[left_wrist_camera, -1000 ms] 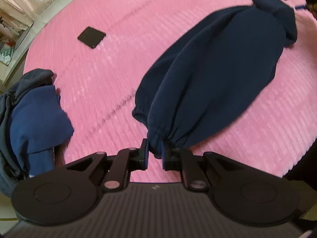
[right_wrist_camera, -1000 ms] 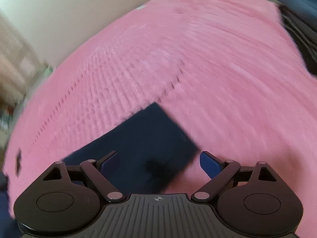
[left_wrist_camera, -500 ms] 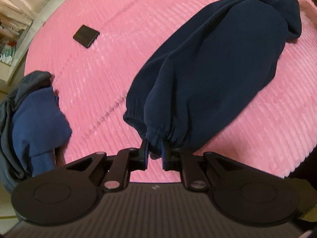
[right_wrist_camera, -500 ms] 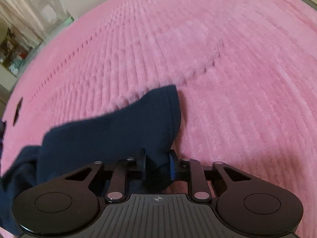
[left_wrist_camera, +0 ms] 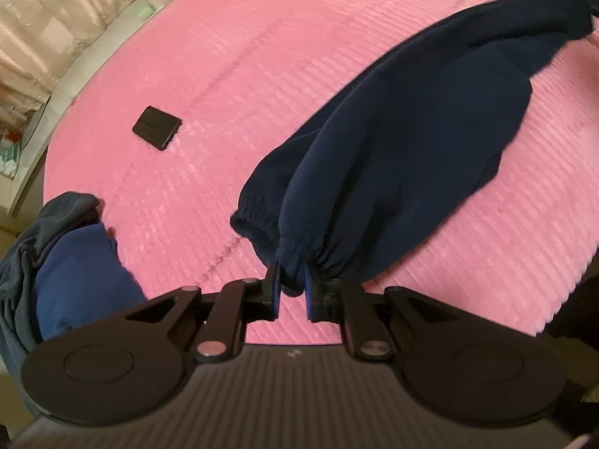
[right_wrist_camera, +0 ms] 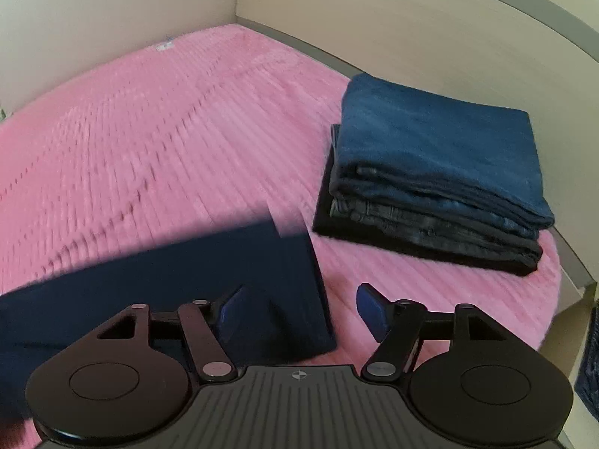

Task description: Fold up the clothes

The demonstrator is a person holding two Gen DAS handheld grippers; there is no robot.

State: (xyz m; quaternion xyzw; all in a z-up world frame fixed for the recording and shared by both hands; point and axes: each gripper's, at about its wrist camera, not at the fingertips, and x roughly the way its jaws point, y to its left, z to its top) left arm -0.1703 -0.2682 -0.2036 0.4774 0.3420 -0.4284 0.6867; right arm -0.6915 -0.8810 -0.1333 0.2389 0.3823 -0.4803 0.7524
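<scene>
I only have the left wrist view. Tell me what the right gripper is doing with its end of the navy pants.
Observer: The right gripper is open; its blue fingers are spread, with the navy pants lying flat on the pink bedspread under them.
Operator: Say what sits past that end.
Observer: A stack of folded clothes lies on the bedspread, ahead and to the right of the pants, apart from them.
Operator: Describe the stack.
Observer: A blue folded piece is on top, darker pieces under it, a black one at the bottom.
Operator: Confirm my side.
Observer: The left gripper is shut on the gathered cuff.
</scene>
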